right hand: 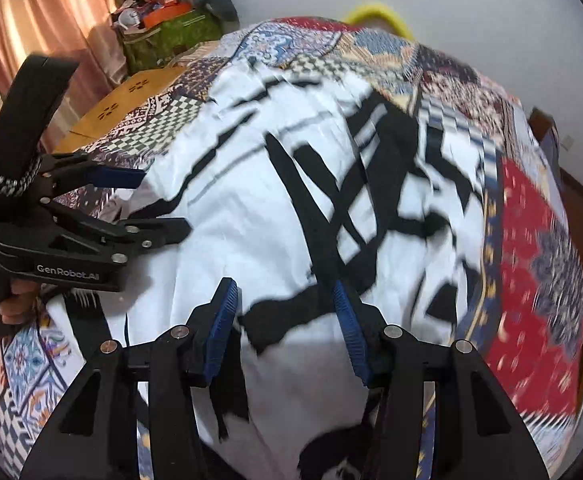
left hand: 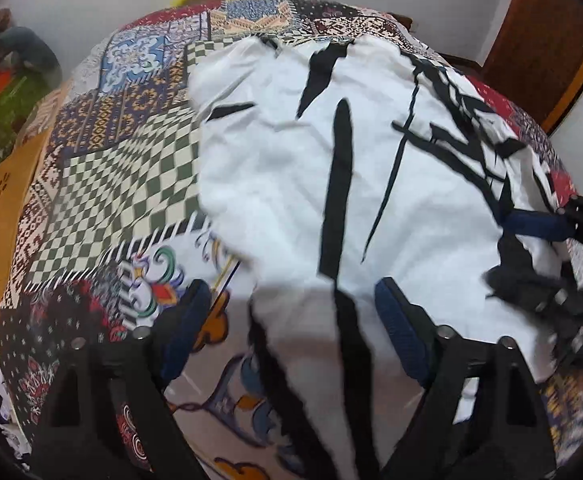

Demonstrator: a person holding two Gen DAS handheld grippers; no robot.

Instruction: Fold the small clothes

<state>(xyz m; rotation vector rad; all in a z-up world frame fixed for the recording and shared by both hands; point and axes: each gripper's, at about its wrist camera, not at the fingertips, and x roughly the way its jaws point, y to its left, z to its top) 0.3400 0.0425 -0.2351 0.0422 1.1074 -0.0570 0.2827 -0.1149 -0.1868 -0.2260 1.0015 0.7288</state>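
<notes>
White garment with black strokes [left hand: 291, 168] lies flat on the patchwork bedspread [left hand: 103, 184]. Left gripper [left hand: 291, 320] fingers wide apart over the garment's near edge, nothing clamped. Right gripper [right hand: 287, 320] fingers apart above garment, gripping nothing.

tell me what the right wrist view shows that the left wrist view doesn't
Only the right wrist view shows the peach curtain, the fingers of the hand holding the left gripper and the right gripper from behind, jaws apart. Only the left wrist view shows the wooden door. Both show the white garment with black strokes, the patchwork quilt and the yellow ring.
</notes>
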